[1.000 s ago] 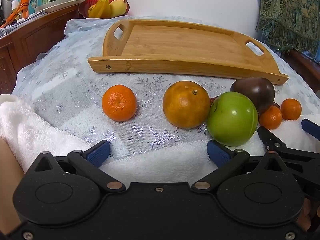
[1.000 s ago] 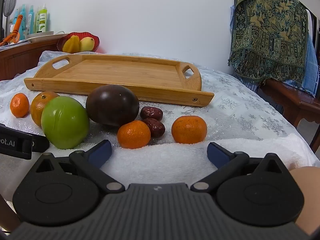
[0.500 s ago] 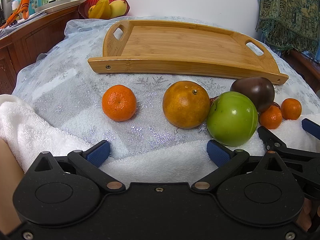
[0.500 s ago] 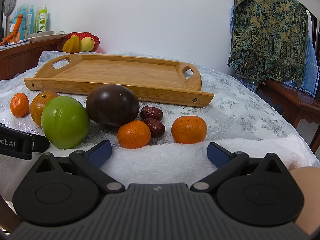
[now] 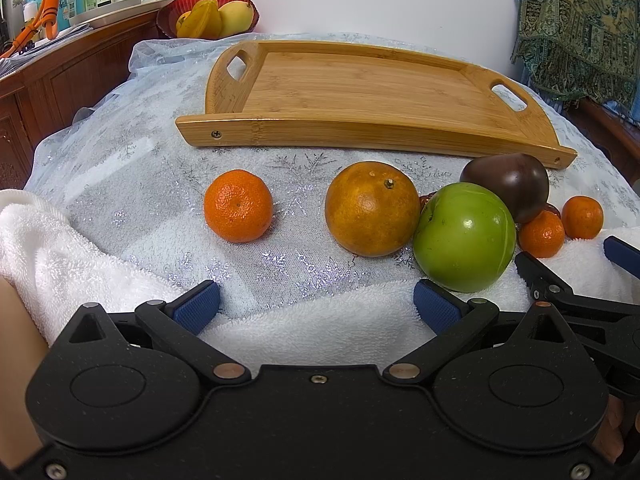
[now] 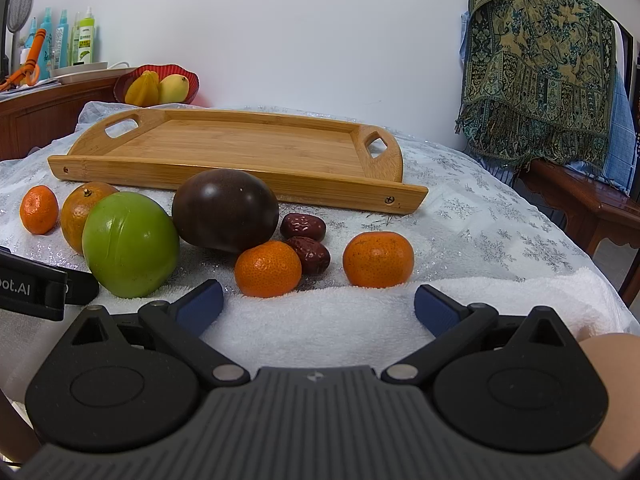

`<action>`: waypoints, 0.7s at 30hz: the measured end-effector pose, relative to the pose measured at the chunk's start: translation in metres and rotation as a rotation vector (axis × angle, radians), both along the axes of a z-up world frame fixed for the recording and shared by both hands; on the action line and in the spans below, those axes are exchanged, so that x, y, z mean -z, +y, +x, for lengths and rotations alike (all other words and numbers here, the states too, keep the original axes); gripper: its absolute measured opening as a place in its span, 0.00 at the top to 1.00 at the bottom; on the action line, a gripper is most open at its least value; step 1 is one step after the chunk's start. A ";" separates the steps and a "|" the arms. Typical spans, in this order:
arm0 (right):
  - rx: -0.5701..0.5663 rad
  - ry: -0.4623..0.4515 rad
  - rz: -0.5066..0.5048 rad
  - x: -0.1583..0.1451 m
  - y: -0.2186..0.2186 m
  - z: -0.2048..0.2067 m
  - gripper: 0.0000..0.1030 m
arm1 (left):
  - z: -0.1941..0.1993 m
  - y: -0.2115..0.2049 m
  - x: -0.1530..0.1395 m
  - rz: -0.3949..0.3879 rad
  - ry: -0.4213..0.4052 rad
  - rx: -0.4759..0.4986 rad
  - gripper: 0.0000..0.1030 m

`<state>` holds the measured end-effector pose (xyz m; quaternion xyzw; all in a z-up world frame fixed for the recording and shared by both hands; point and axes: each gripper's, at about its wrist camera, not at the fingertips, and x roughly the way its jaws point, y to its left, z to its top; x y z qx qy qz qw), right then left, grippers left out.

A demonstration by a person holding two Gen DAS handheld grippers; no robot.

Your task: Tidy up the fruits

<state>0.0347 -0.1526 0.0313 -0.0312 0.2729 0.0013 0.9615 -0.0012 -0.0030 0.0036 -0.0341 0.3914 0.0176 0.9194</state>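
Note:
A bamboo tray (image 5: 360,92) (image 6: 240,148) lies bare at the back of the table. In front of it sit a small mandarin (image 5: 238,205) (image 6: 39,209), a big orange (image 5: 372,208) (image 6: 82,208), a green fruit (image 5: 464,237) (image 6: 130,244), a dark purple fruit (image 5: 508,184) (image 6: 224,210), two red dates (image 6: 302,227), and two more mandarins (image 6: 267,268) (image 6: 378,259). My left gripper (image 5: 318,306) is open, low over the white towel (image 5: 280,328), short of the orange. My right gripper (image 6: 318,306) is open too, just short of the two mandarins.
A red bowl of yellow fruit (image 5: 208,16) (image 6: 156,84) stands on a wooden sideboard (image 5: 60,72) at back left, with bottles (image 6: 72,40). A patterned cloth (image 6: 536,72) hangs at right over a wooden bench (image 6: 580,200). The table's edge falls off to the right.

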 end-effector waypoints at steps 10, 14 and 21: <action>0.000 -0.001 -0.001 0.000 0.000 0.000 0.00 | 0.003 0.002 0.000 0.002 0.002 0.002 0.00; 0.000 -0.001 -0.001 0.001 0.000 0.000 0.00 | 0.003 0.002 0.000 0.002 0.002 0.002 0.00; 0.000 -0.001 -0.001 0.001 0.000 0.000 0.00 | 0.003 0.001 0.000 0.003 0.001 0.003 0.00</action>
